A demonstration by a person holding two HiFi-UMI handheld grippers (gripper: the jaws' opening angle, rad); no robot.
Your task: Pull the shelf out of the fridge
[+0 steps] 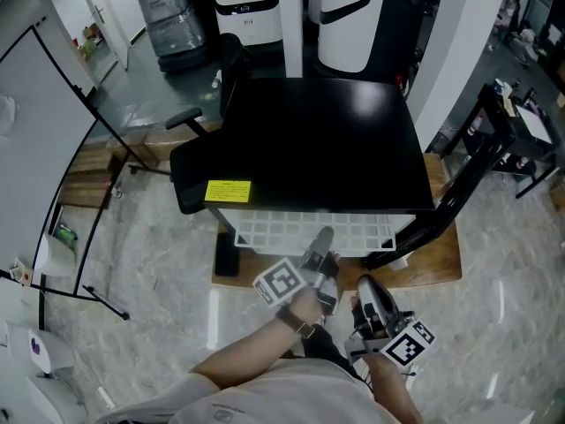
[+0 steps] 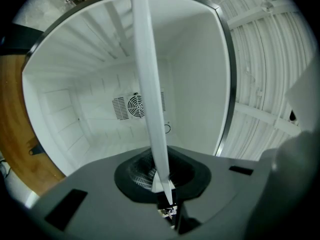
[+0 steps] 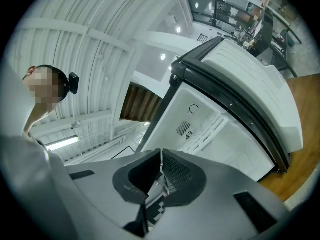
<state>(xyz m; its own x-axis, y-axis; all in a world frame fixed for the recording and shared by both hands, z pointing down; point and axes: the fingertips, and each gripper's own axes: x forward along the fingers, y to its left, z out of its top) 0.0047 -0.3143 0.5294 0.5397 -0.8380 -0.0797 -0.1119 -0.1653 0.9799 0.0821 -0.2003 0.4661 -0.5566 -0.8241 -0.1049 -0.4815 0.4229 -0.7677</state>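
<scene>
A black mini fridge [image 1: 318, 140] stands on a wooden board [image 1: 441, 263]. Its white grid shelf [image 1: 309, 230] sticks out of the front, partly drawn out. My left gripper [image 1: 322, 241] is shut on the shelf's front edge. In the left gripper view the shelf [image 2: 147, 84] runs edge-on as a thin white strip from the left gripper [image 2: 164, 184] into the white interior with a fan vent [image 2: 134, 105]. My right gripper [image 1: 369, 291] hangs lower and nearer to me, apart from the shelf. Seen in its own view, the right gripper [image 3: 161, 171] is shut on nothing, facing the open fridge [image 3: 200, 129].
The fridge door [image 1: 459, 193] stands swung open to the right. A yellow label [image 1: 228, 190] sits on the fridge's left front corner. An office chair [image 1: 212, 87], a water bottle [image 1: 172, 16] and white machines [image 1: 247, 3] stand behind. A black stand [image 1: 71, 193] is on the left.
</scene>
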